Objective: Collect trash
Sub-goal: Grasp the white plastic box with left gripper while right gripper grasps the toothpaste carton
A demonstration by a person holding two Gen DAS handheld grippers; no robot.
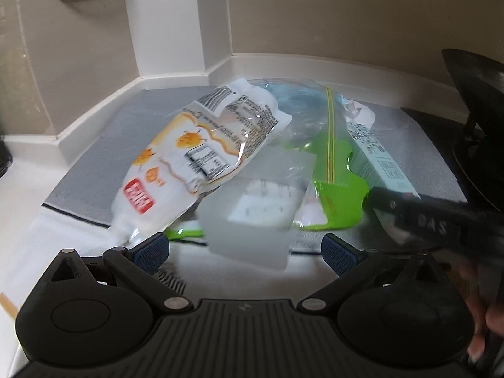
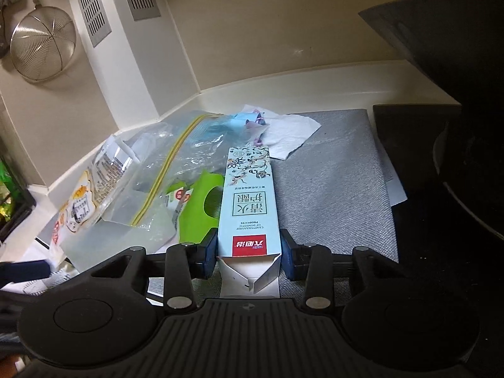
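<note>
Grey counter mat (image 2: pixel 330 173): we see right gripper (image 2: pixel 249 252) pinching the toothpaste box (image 2: pixel 249 198), long axis straight ahead; left gripper (image 1: pixel 245 252) spread.

White counter (image 2: pixel 220 94); grey mat (image 2: pixel 330 189) on it, trash pile (image 2: pixel 176 170) atop mat.

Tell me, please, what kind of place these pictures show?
Most likely a home kitchen counter. A metal strainer hangs on the wall, a dark pan stands at the right, and a grey mat covers the white counter, with packaging trash on it.
</note>
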